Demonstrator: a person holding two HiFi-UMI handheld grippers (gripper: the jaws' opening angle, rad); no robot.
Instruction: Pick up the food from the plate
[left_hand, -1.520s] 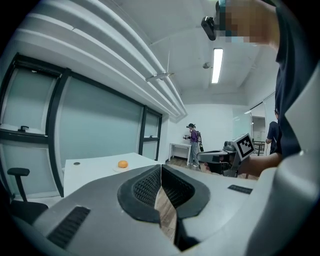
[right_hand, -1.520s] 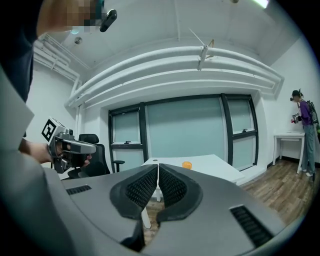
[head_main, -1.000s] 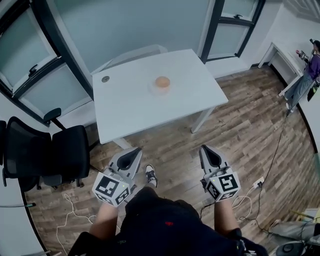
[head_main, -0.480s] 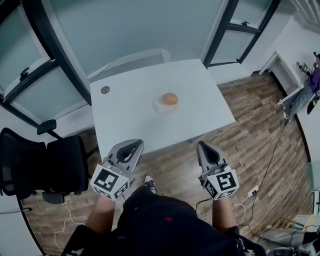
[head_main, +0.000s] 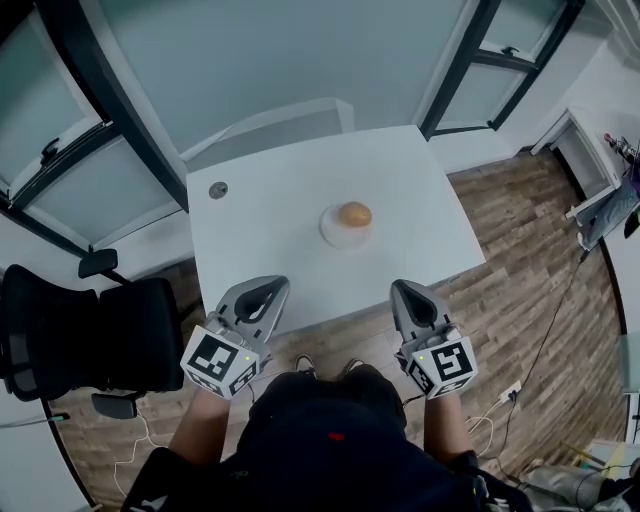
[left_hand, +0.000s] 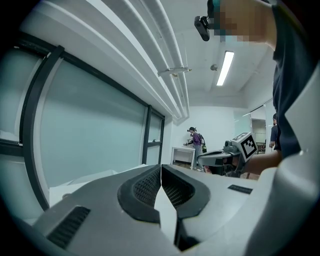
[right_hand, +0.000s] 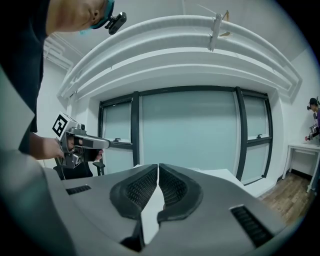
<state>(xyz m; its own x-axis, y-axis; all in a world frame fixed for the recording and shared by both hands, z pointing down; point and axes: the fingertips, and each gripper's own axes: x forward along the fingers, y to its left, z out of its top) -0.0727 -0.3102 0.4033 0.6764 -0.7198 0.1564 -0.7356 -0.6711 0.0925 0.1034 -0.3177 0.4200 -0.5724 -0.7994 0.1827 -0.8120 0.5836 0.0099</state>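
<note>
Left gripper (head_main: 268, 287) and right gripper (head_main: 407, 290) both closed, empty, at table (head_main: 260, 250) edge; food (head_main: 353, 213) sits on plate (head_main: 334, 234).

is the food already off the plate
No, the round orange food sits on the white plate at the middle of the table.

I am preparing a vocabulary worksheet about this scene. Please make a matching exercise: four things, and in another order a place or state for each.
1. round orange food
2. black office chair
3. small grey disc
4. right gripper

A. on the floor, left of the table
B. jaws shut, nothing between them
C. on the white plate
D. near the table's far left corner

Pairs: 1-C, 2-A, 3-D, 4-B
</note>
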